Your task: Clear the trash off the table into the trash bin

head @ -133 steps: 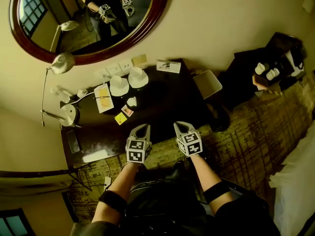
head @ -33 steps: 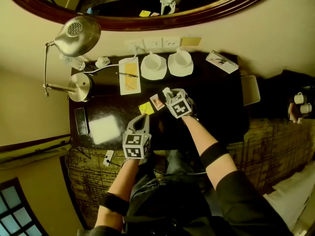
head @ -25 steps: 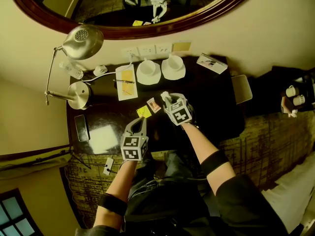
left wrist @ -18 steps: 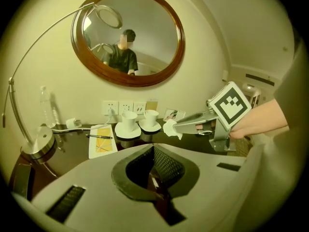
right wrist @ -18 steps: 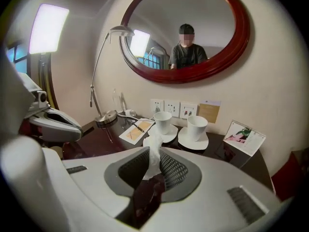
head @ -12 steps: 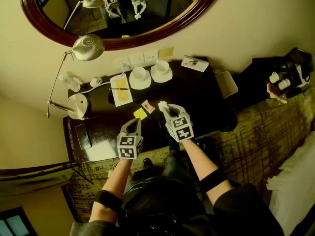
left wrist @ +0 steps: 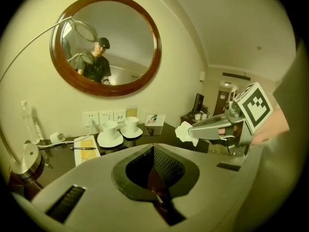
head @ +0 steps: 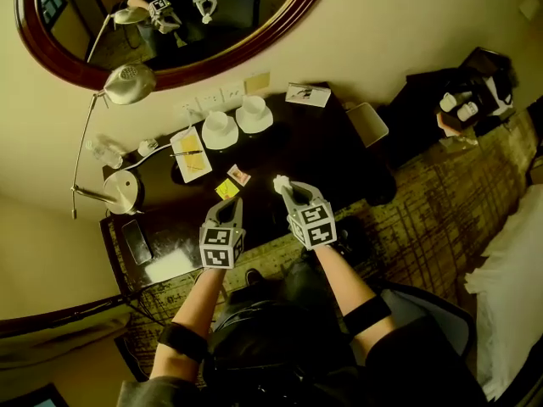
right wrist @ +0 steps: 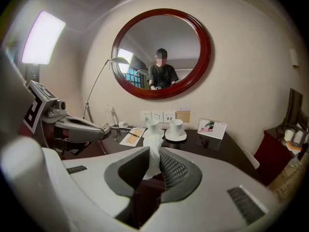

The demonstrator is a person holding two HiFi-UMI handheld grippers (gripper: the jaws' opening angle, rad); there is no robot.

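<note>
The right gripper [head: 287, 192] is pinching a crumpled white tissue [head: 278, 182] clear of the dark glossy table [head: 331, 155], presumably for binning; the left gripper [head: 229, 207], pressed together, is hovering empty.

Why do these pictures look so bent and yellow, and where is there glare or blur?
Head view: the wide lens bows the mirror and walls, the light is dim yellow, and a glare patch sits on the dark table. Left gripper view: round black border, curved walls. Right gripper view: a bright panel blows out at top left; the mirrored face is hidden by mosaic.
</note>
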